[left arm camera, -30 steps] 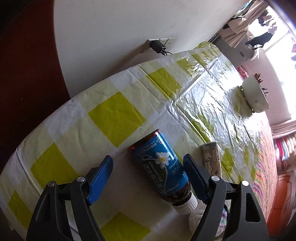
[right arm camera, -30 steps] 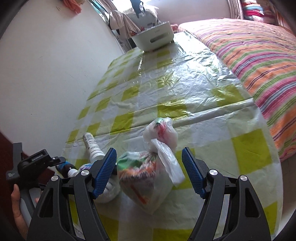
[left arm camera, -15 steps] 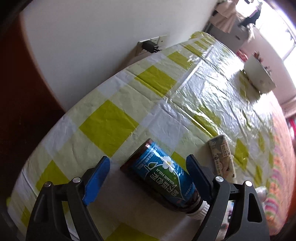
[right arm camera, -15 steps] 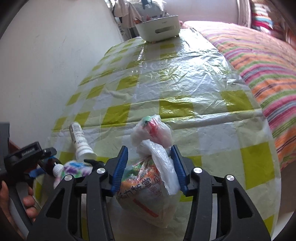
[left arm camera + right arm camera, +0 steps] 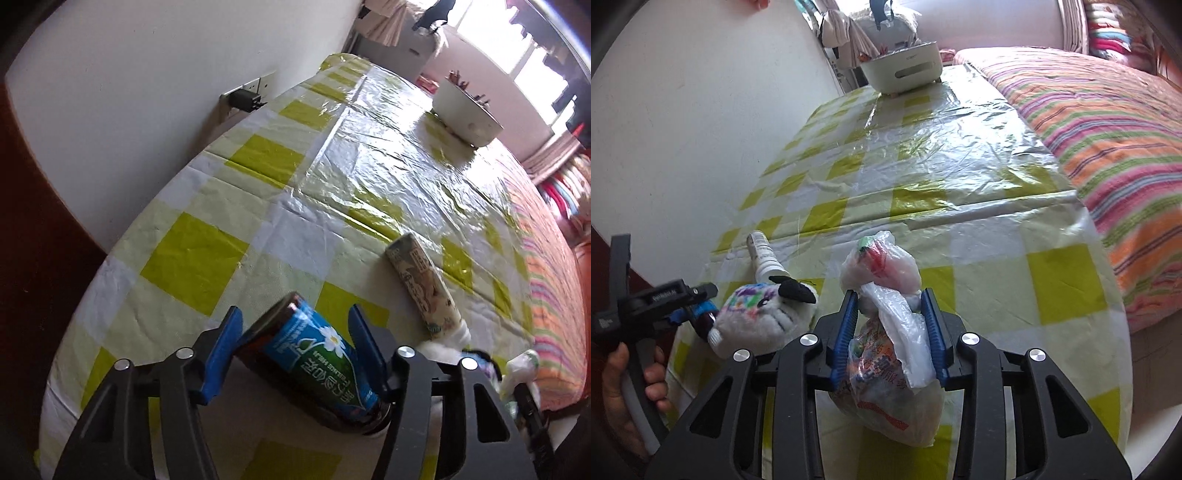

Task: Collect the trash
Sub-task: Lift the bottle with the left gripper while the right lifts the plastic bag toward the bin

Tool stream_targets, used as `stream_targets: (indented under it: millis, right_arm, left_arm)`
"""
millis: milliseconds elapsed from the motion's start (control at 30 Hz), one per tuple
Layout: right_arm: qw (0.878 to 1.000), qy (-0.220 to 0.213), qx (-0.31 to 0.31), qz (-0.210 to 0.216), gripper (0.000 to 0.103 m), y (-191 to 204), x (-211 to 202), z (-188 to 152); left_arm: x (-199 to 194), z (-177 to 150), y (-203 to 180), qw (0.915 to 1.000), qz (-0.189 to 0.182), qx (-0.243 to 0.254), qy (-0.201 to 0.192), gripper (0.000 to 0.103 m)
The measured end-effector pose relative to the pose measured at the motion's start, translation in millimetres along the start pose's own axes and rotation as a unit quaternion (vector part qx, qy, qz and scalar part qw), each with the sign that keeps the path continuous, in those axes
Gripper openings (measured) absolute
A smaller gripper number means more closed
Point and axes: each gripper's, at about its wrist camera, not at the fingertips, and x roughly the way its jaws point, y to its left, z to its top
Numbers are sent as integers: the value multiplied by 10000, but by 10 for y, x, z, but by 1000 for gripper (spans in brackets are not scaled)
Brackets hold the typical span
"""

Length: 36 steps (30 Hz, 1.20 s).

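Since a second ago both my grippers are closing, left fingers (image 5: 225, 354) around the brown bottle (image 5: 314, 365), right fingers (image 5: 932, 328) gathering the trash bag (image 5: 894, 354); next, lift both toward the white bin (image 5: 905, 68).

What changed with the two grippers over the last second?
The right gripper narrowed from wide open around the plastic trash bag, fingers now against it and closing. The left gripper rolled and is closing on the brown bottle. The white bottle, plush toy and bin stayed put.

table (image 5: 1052, 280) under a yellow-and-white checked plastic cloth

a brown bottle (image 5: 314, 363) and a printed tube (image 5: 421, 284) lie on their sides, near a plush toy (image 5: 762, 317), a knotted bag of trash (image 5: 890, 339) and, far off, a white basket (image 5: 905, 66).
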Motion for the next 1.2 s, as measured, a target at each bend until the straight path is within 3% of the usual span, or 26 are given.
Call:
stream_targets:
  millis: [500, 800, 1200]
  right_arm:
    - [9980, -594, 9, 209, 34, 48, -555, -64]
    - [9959, -864, -24, 283, 34, 30, -814, -196]
    - [9939, -1079, 86, 227, 34, -121, -1033, -357]
  left_arm:
    - [-422, -231, 25, 9967, -203, 633, -466, 49]
    - [-751, -322, -44, 9902, -506, 901, -935, 46]
    - [-942, -470, -267, 9818, -867, 1195, -1194, 44]
